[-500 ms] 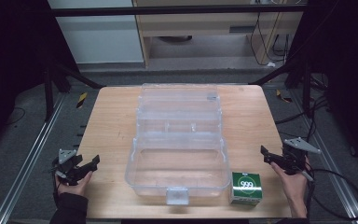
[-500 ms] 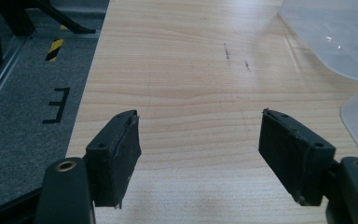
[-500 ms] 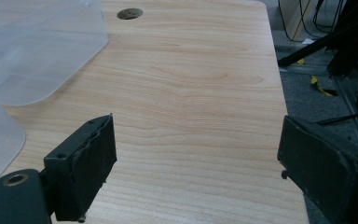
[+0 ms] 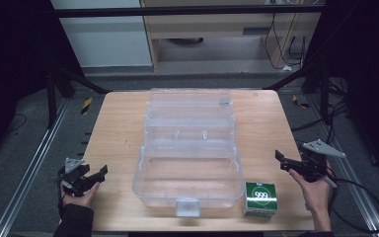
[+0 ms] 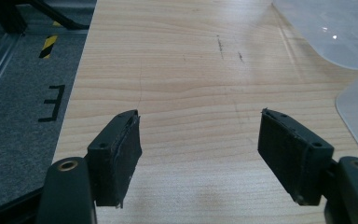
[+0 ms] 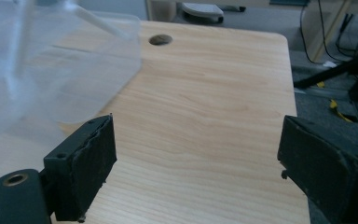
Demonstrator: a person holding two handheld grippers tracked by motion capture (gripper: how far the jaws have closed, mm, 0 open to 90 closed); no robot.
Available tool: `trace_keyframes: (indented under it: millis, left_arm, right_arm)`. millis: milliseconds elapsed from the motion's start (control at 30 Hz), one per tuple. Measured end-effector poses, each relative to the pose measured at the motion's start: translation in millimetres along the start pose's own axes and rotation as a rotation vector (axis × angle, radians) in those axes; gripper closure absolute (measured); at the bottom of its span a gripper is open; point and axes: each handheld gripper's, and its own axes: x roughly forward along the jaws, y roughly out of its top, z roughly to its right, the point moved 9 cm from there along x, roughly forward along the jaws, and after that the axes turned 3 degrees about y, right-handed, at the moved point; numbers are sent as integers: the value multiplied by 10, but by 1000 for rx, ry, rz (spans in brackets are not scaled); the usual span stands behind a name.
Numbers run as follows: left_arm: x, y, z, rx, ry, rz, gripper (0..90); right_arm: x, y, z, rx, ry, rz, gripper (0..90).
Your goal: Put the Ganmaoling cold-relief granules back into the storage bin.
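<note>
Surroundings: dark room, grey carpet floor (image 4: 24,143) with metal rails around a pale wooden counter (image 4: 113,133); cabinets stand beyond its far edge
Counter: light wood grain, rounded corners, a round hole (image 6: 160,39) near its far right corner in the right gripper view
Clear plastic box (image 4: 190,143): large, transparent, hinged, lying open in the middle of the counter, lid part toward the far edge, a latch tab at the near rim
Small green carton (image 4: 260,198): white "999" on top, just beside the box's near right corner, near the counter's front edge
Left gripper (image 4: 96,174): held by a hand at the counter's near left corner, jaws spread wide, nothing between them, well apart from the box
Right gripper (image 4: 282,160): held by a hand at the right edge, jaws parted wide and empty, pointing toward the box
</note>
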Motion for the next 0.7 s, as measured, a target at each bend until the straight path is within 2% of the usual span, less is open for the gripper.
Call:
trace_keyframes:
  millis: [100, 333, 367, 567, 700]
  left_arm:
    - [30, -23, 25, 13, -6, -16, 287]
    - [44, -37, 36, 14, -12, -25, 282]
    - [47, -41, 36, 13, -14, -28, 282]
    - [62, -58, 52, 27, -15, -39, 277]
    - [66, -66, 64, 36, -16, -46, 276]
  right_arm:
    - [-31, 109, -90, -15, 28, 21, 121]
    - [-36, 312, -236, -43, 73, 46, 118]
    - [-41, 375, -275, -59, 86, 52, 116]
    - [-108, 523, -395, -113, 125, 53, 108]
    - [-150, 557, -456, -142, 153, 32, 105]
